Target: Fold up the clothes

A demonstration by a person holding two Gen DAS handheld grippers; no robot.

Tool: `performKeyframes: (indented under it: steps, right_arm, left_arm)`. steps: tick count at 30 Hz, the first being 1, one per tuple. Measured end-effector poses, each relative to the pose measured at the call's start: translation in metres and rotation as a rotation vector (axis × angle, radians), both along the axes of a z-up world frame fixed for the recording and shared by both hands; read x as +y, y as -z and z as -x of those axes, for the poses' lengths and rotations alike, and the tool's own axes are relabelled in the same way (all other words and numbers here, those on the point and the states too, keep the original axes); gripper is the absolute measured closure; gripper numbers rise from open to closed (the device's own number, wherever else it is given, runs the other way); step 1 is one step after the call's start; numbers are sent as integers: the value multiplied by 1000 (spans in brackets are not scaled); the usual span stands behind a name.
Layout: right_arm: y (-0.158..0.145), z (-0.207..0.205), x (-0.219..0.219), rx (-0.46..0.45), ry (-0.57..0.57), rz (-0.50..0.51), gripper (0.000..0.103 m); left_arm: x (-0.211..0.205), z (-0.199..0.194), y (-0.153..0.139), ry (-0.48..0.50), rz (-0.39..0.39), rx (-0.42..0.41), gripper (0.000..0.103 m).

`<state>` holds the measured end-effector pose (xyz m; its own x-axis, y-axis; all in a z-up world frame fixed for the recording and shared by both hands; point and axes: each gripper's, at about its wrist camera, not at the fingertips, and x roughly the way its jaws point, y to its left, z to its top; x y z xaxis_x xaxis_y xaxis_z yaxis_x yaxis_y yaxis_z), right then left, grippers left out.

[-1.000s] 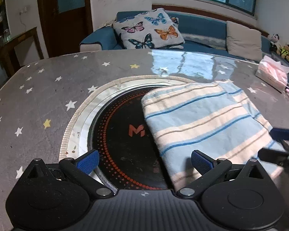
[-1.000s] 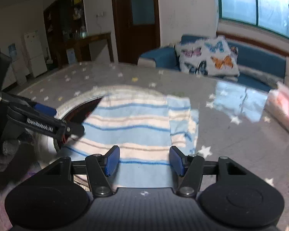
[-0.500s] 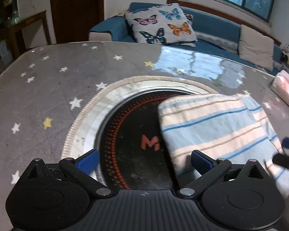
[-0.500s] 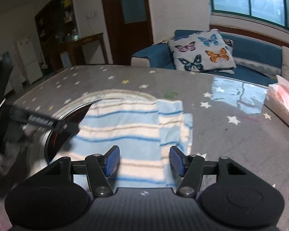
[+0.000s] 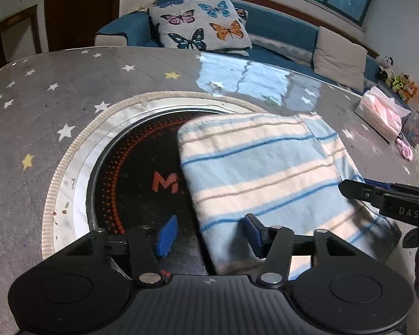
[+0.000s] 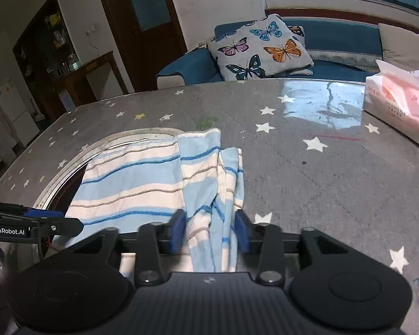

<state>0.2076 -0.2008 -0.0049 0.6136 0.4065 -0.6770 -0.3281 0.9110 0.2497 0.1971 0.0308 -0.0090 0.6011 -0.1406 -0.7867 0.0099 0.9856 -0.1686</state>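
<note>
My left tool (image 5: 208, 236) and right tool (image 6: 209, 230) have narrowed over the last second. Each now straddles the near edge of the striped cloth (image 6: 142, 184), jaws not yet clamped. Cloth lies partly folded, half over the round burner (image 5: 131, 173). Judgement: grasp for another fold.

"GenRobot.AI" on left tongs (image 6: 33, 224); "DAS" on right tongs (image 5: 388, 198); red "M" on hotplate (image 5: 131, 167).

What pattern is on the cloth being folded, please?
Light blue and cream bands with thin blue and tan stripes on the striped cloth, clearest in the left wrist view.
</note>
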Motion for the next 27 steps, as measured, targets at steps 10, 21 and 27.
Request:
performKeyframes:
  steps: [10, 21, 27]
  right_arm:
    - [-1, 31, -5, 10, -9, -9, 79]
    - [-4, 90, -19, 24, -16, -29, 79]
    - [-12, 140, -23, 37, -83, 20, 76]
  left_arm:
    - [-8, 28, -1, 64, 13, 26, 70]
    - [-18, 97, -7, 187, 16, 72, 84]
    - [-21, 140, -12, 269, 16, 95, 80]
